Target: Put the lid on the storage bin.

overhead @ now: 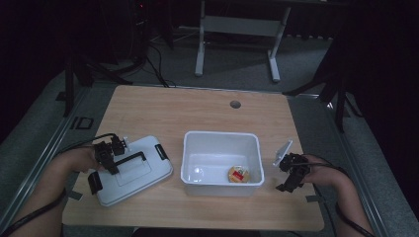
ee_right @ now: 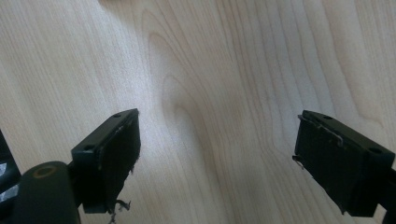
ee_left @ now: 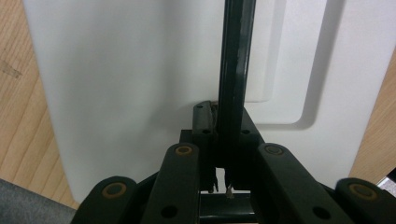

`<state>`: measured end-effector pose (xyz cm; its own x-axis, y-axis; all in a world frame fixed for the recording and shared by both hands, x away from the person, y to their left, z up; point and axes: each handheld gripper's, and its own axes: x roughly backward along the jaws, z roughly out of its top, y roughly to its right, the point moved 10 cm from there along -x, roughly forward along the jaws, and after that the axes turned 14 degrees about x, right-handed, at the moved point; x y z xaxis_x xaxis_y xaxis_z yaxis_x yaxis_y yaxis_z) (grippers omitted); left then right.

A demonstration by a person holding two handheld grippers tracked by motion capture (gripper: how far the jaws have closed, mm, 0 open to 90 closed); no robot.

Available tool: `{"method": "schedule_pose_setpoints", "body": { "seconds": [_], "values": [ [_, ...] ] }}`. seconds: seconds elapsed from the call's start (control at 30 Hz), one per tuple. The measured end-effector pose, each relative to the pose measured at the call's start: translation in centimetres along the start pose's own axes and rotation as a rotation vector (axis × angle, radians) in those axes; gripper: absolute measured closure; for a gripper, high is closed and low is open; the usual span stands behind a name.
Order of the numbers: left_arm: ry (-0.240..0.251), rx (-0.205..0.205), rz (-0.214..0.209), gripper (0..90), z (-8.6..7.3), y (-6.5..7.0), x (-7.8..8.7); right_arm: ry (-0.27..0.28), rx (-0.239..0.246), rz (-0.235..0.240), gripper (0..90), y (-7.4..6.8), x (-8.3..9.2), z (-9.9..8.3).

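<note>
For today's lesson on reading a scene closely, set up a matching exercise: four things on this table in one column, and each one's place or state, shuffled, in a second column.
Things:
1. white lid
2. white bin
3. left gripper
4. right gripper

Places or states:
A. jaws wide apart over bare wood, nothing between them
B. lies flat on the table's left part, its black handle raised
C. stands open at mid-table with a small round yellow-and-red item inside
D. jaws shut on the black handle

Pairs: 1-B, 2-C, 3-D, 4-A
</note>
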<state>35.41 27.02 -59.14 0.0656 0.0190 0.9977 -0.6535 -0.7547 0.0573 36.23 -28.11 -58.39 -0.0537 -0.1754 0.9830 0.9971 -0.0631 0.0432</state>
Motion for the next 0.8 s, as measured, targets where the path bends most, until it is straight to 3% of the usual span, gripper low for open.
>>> {"method": "schedule_pose_setpoints", "body": {
  "seconds": [0.3, 0.8],
  "values": [
    [0.01, -0.008, -0.019, 83.5, -0.4, 0.0, 0.4, 0.002, -0.007, 0.001, 14.1, 0.0, -0.1, -0.1],
    [0.032, -0.011, -0.019, 83.5, -1.9, 0.2, 3.6, 0.008, -0.009, -0.001, 14.0, 0.0, -0.3, 0.1]
  ]
}}
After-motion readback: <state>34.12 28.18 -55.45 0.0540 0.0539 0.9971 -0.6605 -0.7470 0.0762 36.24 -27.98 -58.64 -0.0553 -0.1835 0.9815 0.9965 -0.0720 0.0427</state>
